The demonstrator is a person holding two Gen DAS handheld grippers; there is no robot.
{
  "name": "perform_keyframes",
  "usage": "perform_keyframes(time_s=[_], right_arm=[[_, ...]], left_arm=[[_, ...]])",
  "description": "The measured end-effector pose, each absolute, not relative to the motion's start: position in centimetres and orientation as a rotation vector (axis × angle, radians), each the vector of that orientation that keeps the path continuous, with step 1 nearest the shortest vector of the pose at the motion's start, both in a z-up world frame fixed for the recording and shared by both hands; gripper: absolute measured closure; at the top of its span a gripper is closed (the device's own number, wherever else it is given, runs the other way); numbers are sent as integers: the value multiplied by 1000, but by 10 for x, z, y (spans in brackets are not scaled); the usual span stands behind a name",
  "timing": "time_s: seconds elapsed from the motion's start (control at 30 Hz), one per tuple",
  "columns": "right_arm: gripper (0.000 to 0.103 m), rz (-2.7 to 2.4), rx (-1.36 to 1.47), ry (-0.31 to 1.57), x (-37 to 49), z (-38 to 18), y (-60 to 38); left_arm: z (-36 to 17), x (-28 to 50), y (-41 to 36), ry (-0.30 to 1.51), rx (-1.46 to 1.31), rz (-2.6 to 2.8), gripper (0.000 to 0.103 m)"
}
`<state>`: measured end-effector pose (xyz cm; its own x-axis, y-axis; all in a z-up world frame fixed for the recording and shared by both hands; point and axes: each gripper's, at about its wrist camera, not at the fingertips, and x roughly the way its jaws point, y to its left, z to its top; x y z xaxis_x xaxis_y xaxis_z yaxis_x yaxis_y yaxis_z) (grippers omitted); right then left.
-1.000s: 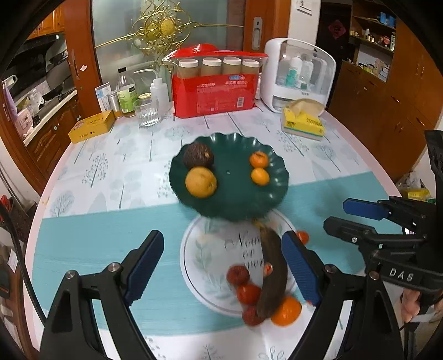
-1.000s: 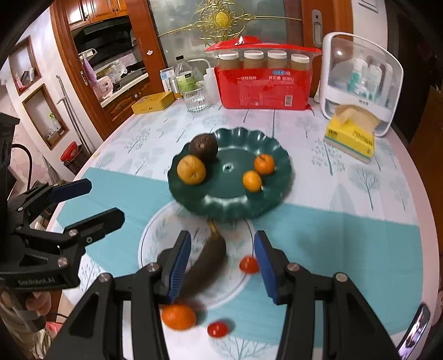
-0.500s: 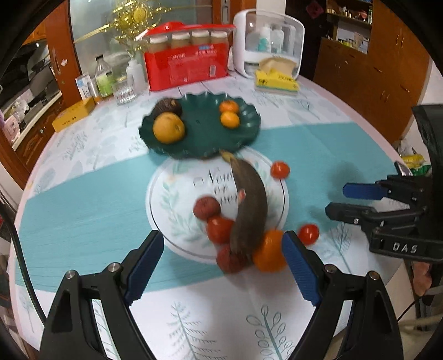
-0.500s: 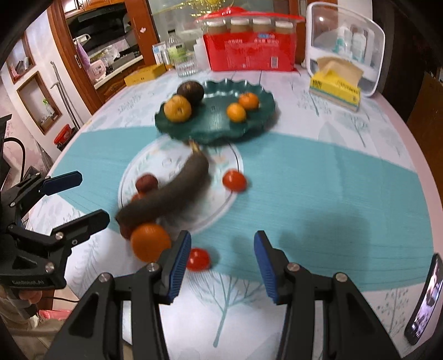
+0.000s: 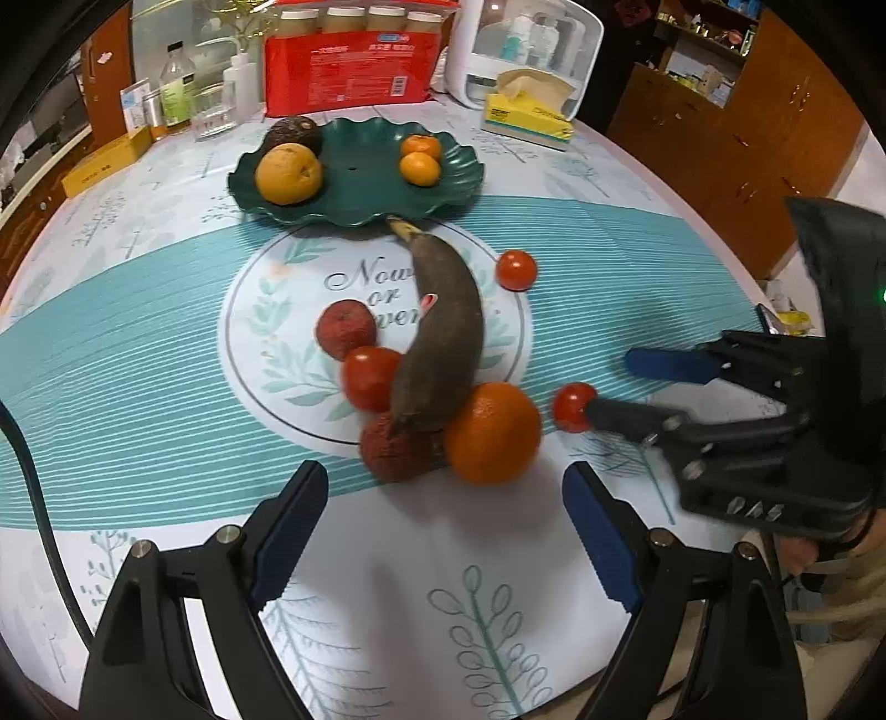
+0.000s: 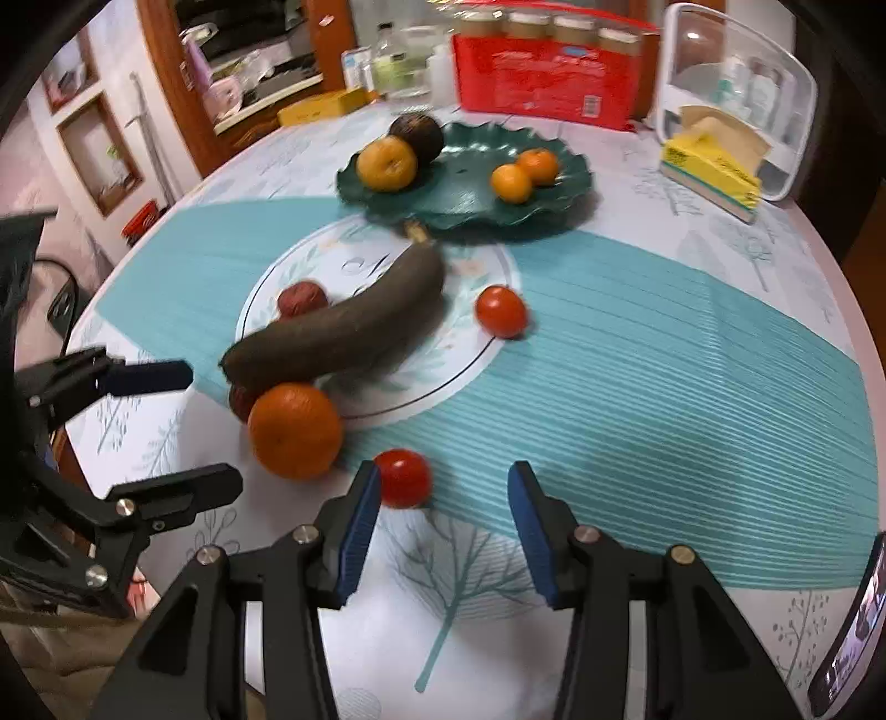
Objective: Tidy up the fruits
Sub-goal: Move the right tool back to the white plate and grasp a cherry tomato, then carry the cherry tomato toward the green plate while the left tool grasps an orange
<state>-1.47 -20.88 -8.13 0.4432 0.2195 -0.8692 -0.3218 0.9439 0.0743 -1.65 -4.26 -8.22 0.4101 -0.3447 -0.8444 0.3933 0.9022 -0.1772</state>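
A green scalloped plate (image 5: 354,199) at the table's far side holds a large orange, a dark avocado and two small tangerines. In front of it lie a dark overripe banana (image 5: 443,338), a big orange (image 5: 492,432), red lychees and several small tomatoes. My left gripper (image 5: 446,531) is open and empty, just short of the orange and a lychee (image 5: 393,448). My right gripper (image 6: 443,518) is open and empty; a small tomato (image 6: 403,477) sits by its left finger. The orange (image 6: 294,431) and banana (image 6: 343,332) lie left of it.
A red box of jars (image 5: 349,66), a white dispenser (image 5: 520,50), a yellow tissue box (image 5: 529,119), bottles and a glass (image 5: 210,113) stand at the table's far edge. A phone (image 6: 847,637) lies at the near right edge. Wooden cabinets surround the round table.
Both grippers have pulled back toward the table's near edge and lowered; the loose fruit now lies just ahead of the fingers. The right gripper has closed in on the small tomato.
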Motion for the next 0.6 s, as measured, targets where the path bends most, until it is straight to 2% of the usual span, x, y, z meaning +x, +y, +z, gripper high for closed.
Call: perform_keyframes(time_s=[0.2,0.23,0.33,0.6], right_arm=[[56,378,-165,1065,-14,-92,-198],[59,387,-168,1062,-13,-93,-197],[76,409,-166,1070,-11,-98,-196],[76,385,-131,1058,-14,-99,-209]], left_arm=[[-90,-13,-49,1089,28,-484,34],[-91,-12,-51,1094,26,-486,35],[-92,-10,-55,1102,23,-493,37],[-93,-11,-68,1107,47,-507,38]])
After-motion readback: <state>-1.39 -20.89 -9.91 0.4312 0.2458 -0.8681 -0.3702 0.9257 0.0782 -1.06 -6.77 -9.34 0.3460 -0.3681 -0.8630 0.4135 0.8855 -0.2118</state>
